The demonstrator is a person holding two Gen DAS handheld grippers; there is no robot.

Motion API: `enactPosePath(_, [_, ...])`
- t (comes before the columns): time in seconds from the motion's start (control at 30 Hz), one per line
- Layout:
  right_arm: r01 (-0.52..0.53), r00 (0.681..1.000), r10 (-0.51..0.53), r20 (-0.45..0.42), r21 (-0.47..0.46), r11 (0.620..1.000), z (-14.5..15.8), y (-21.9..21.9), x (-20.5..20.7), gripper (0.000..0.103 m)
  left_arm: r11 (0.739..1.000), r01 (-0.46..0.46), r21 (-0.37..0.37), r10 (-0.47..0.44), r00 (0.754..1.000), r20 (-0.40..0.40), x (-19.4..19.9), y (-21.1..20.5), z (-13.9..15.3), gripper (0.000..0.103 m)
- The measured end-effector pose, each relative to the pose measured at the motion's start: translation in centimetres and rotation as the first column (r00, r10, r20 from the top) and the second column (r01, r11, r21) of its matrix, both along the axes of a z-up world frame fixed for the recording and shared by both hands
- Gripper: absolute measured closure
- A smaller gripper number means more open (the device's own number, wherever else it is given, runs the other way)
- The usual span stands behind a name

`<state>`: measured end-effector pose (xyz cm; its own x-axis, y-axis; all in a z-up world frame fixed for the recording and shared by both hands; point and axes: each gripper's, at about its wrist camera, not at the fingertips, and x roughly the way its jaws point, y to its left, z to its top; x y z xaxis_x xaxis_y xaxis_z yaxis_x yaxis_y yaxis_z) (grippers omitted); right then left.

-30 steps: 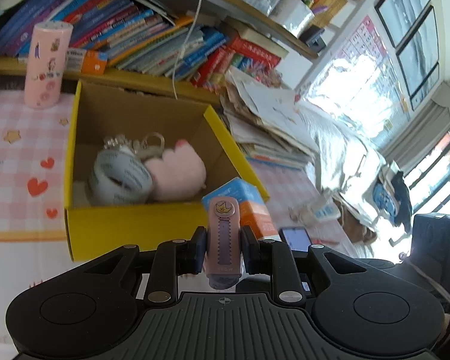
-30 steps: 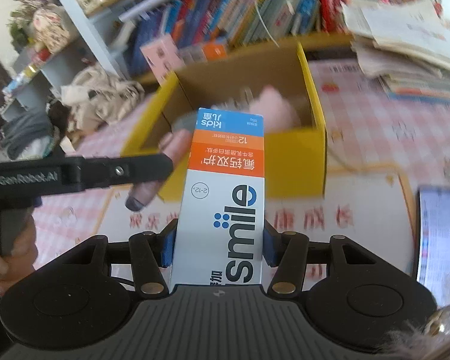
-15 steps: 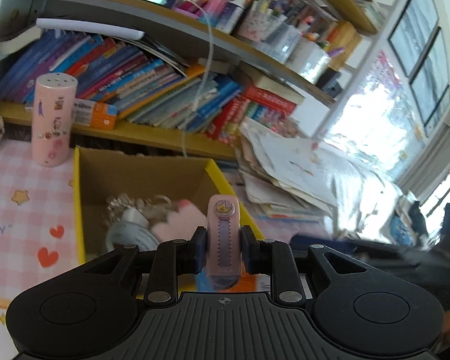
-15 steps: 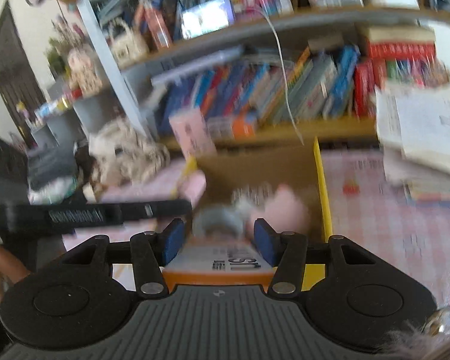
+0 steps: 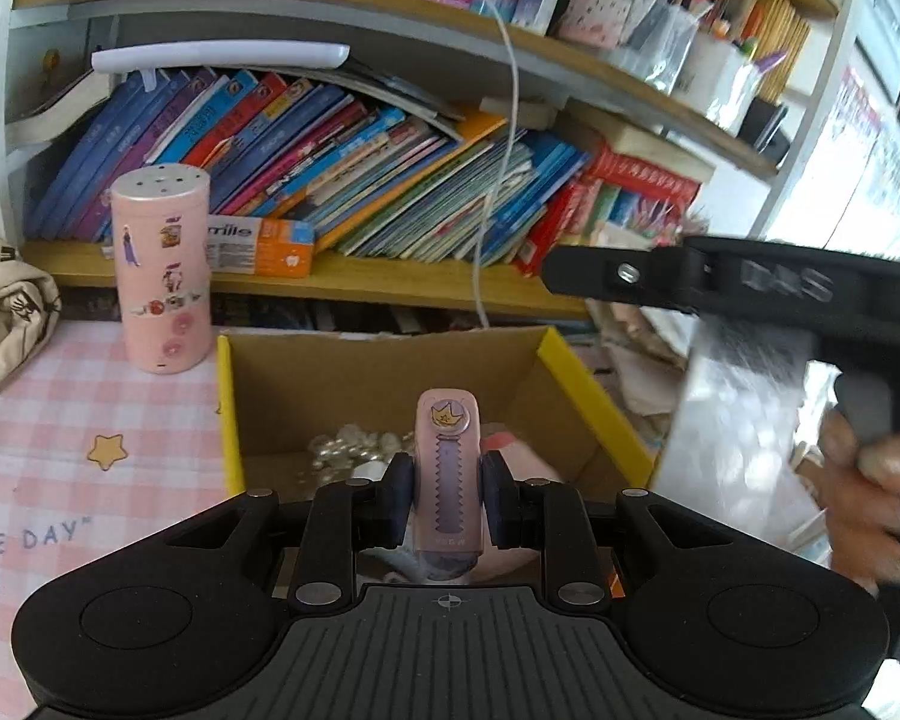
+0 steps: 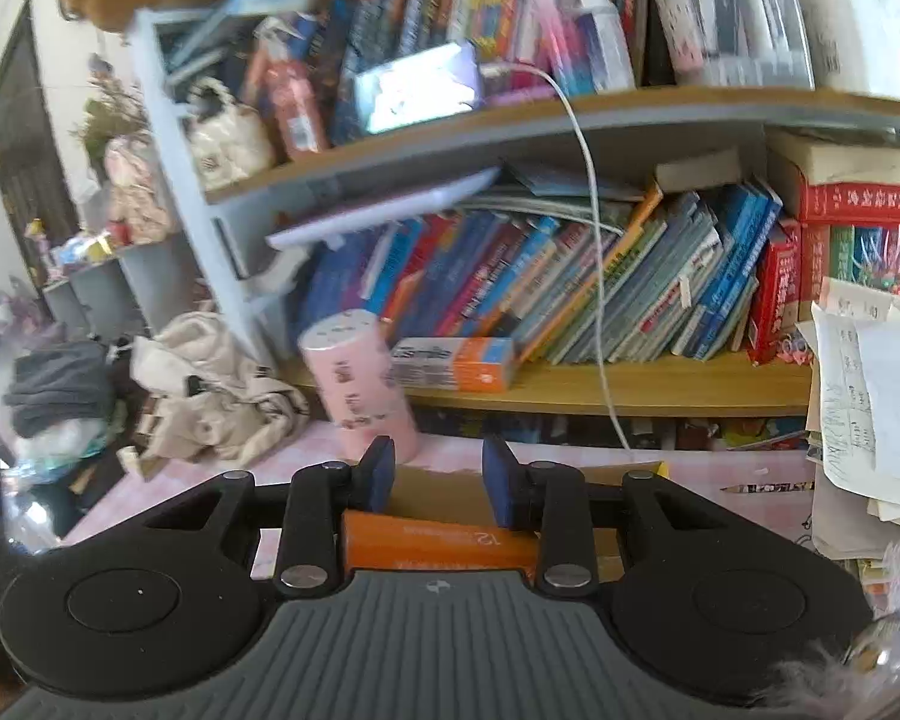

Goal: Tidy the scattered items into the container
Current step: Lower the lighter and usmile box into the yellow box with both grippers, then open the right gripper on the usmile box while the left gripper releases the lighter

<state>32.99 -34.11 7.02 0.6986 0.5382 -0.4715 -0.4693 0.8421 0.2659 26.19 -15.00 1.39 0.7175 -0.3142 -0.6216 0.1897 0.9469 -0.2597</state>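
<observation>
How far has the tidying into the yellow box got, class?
Done: beads and a pink soft toy lie in the box. In hand: the left hand-held gripper clamps a pink case. The right hand-held gripper is closing, empty, above an orange carton. Left: dropping the case in.

Left wrist view: sits behind its own fingers, angled down, close over the yellow-rimmed cardboard box (image 5: 594,402), facing the bookshelf (image 5: 354,276); the other handheld gripper crosses its right edge. Right wrist view: sits behind its own fingers, tilted less steeply, near the box's far wall (image 6: 444,486), facing the same bookshelf (image 6: 630,384). Shared: shelf books, pink canister (image 5: 161,270) (image 6: 360,384), hanging white cable (image 5: 498,192) (image 6: 594,252), box.
</observation>
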Motion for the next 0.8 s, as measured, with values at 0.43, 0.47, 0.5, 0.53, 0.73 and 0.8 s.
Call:
enactPosePath(0.43, [0.040,0.994,-0.036,-0.100,0.032,0.999,-3.1,-0.5,2.3,0.033,0.997,-0.002,0.072,0.003,1.000,-0.021,1.3,-0.4,-1.3,0.080])
enactPosePath(0.47, [0.040,0.994,-0.037,-0.107,0.026,0.999,-3.2,-0.7,2.0,0.032,0.997,-0.002,0.076,0.004,1.000,-0.021,1.4,-0.4,-1.4,0.080])
enactPosePath(0.5, [0.040,0.993,-0.037,-0.114,0.020,0.999,-3.4,-0.9,1.6,0.030,0.997,-0.002,0.081,0.004,1.000,-0.021,1.5,-0.4,-1.5,0.080])
enactPosePath(0.53, [0.040,0.992,-0.038,-0.121,0.013,0.999,-3.7,-1.2,1.2,0.030,0.996,-0.002,0.086,0.003,1.000,-0.020,1.6,-0.5,-1.5,0.080])
enactPosePath(0.73, [0.066,0.992,-0.074,-0.103,-0.084,0.994,-4.8,-2.1,-2.1,0.030,0.990,-0.009,0.139,0.009,1.000,0.000,2.0,-1.1,-2.1,0.072])
enactPosePath(0.8, [0.074,0.993,-0.083,-0.088,-0.103,0.992,-4.9,-2.3,-3.1,0.030,0.987,-0.017,0.159,0.015,1.000,0.017,1.8,-1.4,-2.0,0.046])
